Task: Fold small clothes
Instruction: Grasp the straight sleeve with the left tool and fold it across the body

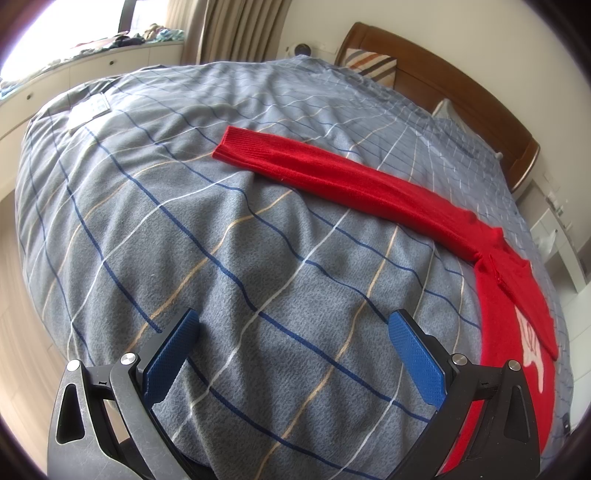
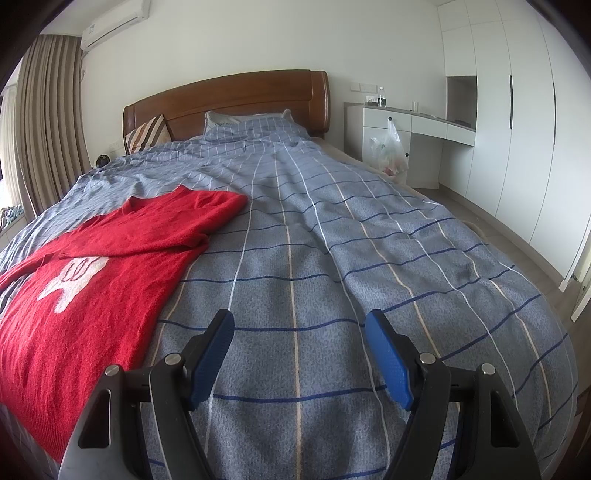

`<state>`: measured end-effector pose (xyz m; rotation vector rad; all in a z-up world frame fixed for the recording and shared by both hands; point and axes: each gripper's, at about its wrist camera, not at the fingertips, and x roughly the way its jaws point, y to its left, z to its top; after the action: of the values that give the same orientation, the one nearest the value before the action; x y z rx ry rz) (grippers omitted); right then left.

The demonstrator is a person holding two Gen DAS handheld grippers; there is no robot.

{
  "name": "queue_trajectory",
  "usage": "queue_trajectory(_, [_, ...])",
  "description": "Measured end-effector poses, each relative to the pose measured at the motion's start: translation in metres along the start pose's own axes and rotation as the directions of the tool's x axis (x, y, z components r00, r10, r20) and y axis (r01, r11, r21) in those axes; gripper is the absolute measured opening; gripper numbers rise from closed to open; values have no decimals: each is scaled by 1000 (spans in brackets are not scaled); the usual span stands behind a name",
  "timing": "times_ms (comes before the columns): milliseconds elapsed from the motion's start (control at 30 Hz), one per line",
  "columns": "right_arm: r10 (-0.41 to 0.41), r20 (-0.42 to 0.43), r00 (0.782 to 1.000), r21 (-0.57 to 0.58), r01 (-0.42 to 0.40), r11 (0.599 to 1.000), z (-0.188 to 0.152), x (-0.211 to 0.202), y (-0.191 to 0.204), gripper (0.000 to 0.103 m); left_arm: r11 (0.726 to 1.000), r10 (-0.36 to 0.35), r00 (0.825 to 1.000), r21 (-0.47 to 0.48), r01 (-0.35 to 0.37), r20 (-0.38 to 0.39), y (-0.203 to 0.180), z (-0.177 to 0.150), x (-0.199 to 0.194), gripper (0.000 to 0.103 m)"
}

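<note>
From your left wrist camera, your left hand-held gripper [image 1: 293, 332] hangs over the bed with its blue pads [image 1: 415, 360] spread wide and nothing between them, only the grey-blue checked duvet [image 1: 207, 229] showing in the gap. The red sweater [image 1: 369, 184] lies flat on that duvet to the right and ahead of you: one long sleeve stretches out toward the middle of the bed, its ribbed cuff [image 1: 236, 142] at the far end, while the body of the garment with a white motif [image 1: 532, 350] runs down the right edge of the view, partly behind the right finger. Beyond the bed you can see the wooden headboard [image 1: 443, 74], a striped pillow [image 1: 373, 64], beige curtains [image 1: 236, 29] and a small white item [image 1: 88, 110] lying on the far left of the duvet. From your right wrist camera, your right hand-held gripper [image 2: 300, 354] is likewise spread apart and empty, poised over bare duvet [image 2: 332, 240]. Here the sweater [image 2: 122, 266] sits to the left of the fingers, apart from them, front side up with the white motif [image 2: 72, 278] showing, and its other sleeve [image 2: 155, 240] is folded across the chest. Past the bed stand the headboard [image 2: 229, 96], a white desk [image 2: 424, 122] with a plastic bag [image 2: 393, 151] hanging at its front, white wardrobe doors [image 2: 517, 110] and an air conditioner [image 2: 114, 24] high on the wall.
</note>
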<state>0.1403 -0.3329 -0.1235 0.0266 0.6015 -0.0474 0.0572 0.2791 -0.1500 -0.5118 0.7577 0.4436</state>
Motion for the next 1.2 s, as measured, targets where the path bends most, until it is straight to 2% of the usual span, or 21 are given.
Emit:
queue_trajectory(300, [0, 1, 1000, 0, 0, 1000, 0, 0, 0, 73, 1000, 1, 1000, 2, -1, -3, 0, 0, 1, 102])
queue_trajectory(433, [0, 0, 1000, -1, 0, 1000, 0, 0, 0, 73, 1000, -5, 999, 17, 6, -50, -4, 5, 4, 102])
queue_trajectory(567, [0, 2, 1000, 3, 0, 1000, 0, -1, 0, 73, 998, -61, 992, 17, 63, -114, -4, 32, 5, 102])
queue_trajectory(733, [2, 1, 1000, 3, -2, 1000, 1, 0, -1, 73, 981, -153, 986, -130, 144, -62, 31, 90, -1, 102])
queue_trajectory(800, [2, -9, 1000, -1, -2, 1000, 0, 3, 1, 73, 975, -148, 987, -174, 136, -56, 48, 106, 8, 102])
queue_trajectory(900, [-3, -16, 1000, -21, 2, 1000, -2, 5, 6, 73, 975, -136, 986, -192, 115, -98, 60, 119, 34, 101])
queue_trajectory(1033, [-7, -28, 1000, -43, 6, 999, -4, 8, 11, 73, 972, -154, 979, -198, 126, -131, 49, 130, 70, 99])
queue_trajectory(1067, [-13, -36, 999, -63, 10, 998, -5, 9, 14, 73, 973, -150, 979, -194, 122, -135, 44, 133, 79, 97])
queue_trajectory(1133, [-15, -37, 999, -72, 12, 997, -6, 8, 16, 73, 980, -123, 980, -178, 94, -159, 36, 138, 98, 87])
queue_trajectory(1167, [-16, -36, 999, -80, 13, 997, -7, 8, 18, 73, 986, -88, 980, -156, 60, -181, 29, 139, 108, 72])
queue_trajectory(1200, [-18, -35, 999, -86, 15, 996, -7, 7, 19, 73, 993, -35, 981, -121, 12, -193, 25, 140, 114, 52])
